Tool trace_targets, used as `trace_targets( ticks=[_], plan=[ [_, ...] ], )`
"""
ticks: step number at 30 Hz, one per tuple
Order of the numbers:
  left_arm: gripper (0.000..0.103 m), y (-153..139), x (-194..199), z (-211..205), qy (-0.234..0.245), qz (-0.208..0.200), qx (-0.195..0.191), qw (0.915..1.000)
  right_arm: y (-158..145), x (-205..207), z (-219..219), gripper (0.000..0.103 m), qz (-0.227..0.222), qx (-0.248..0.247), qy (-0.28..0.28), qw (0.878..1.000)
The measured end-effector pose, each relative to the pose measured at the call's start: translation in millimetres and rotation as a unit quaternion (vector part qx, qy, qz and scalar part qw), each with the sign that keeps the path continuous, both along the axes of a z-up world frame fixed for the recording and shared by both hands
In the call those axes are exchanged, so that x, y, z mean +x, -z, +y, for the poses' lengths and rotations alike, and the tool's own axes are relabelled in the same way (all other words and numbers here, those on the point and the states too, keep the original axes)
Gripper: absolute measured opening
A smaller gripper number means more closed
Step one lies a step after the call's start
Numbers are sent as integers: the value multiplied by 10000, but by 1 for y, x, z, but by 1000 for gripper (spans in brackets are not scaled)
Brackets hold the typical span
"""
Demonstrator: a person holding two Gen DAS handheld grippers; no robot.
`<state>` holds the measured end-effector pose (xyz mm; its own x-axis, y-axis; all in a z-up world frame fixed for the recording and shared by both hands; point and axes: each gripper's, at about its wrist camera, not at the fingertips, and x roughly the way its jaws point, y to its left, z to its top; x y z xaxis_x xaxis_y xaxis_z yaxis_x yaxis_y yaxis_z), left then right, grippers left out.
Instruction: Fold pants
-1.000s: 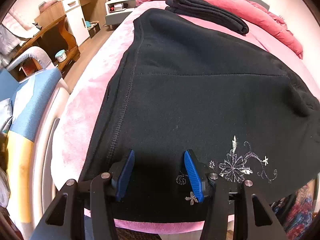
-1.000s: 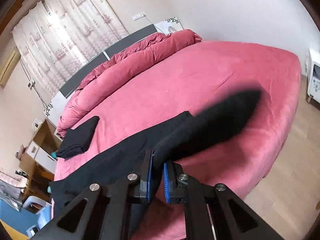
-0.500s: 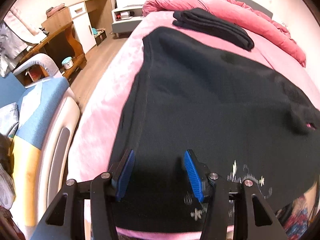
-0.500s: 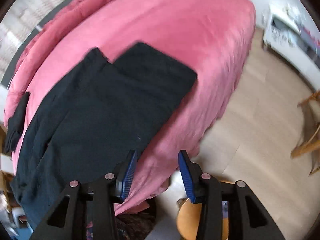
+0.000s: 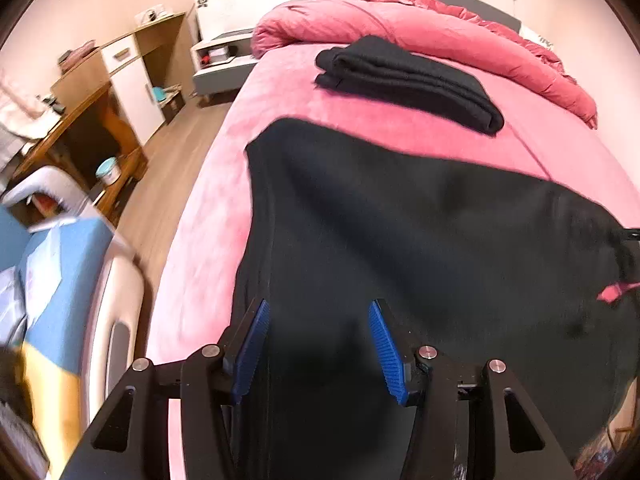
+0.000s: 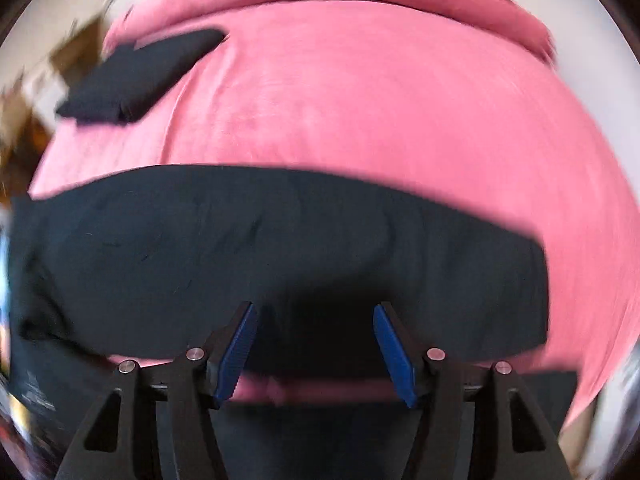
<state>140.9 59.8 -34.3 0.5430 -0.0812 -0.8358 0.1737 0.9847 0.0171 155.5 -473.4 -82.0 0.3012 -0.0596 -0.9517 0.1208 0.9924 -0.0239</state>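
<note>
Two tongs (image 5: 318, 344) (image 6: 314, 350) agape, black pants (image 5: 420, 248) on bed (image 5: 360, 124)

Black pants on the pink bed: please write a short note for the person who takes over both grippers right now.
Left gripper: open, holds nothing, above the black pants near the bed's left side.
Right gripper: open, holds nothing, at the near edge of the pants.
The pants lie spread flat as a long band across the pink bed. A folded black garment sits apart, near the rolled pink duvet.
Done: pants laid out.
Left: the cross folds.
</note>
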Motion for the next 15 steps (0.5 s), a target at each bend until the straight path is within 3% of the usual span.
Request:
trace_targets(
  ticks=[4,8,12,15],
  plan=[
    [59,-3,39,-13,288,7,-169,9994,7,50,7,69,431,-280,-783,9956],
    [59,0,71,-42,706,-5,-65,9975,27,88,10,72,845,-677,-1324,9853],
    [59,3,103,-67,1089,29,-293,9936,47,111,5,79,1234,-621,-1802,9739],
    [59,10,125,-88,1351,-71,-36,9908,53,123,-8,84,1413,-350,-1985,9692]
  ],
)
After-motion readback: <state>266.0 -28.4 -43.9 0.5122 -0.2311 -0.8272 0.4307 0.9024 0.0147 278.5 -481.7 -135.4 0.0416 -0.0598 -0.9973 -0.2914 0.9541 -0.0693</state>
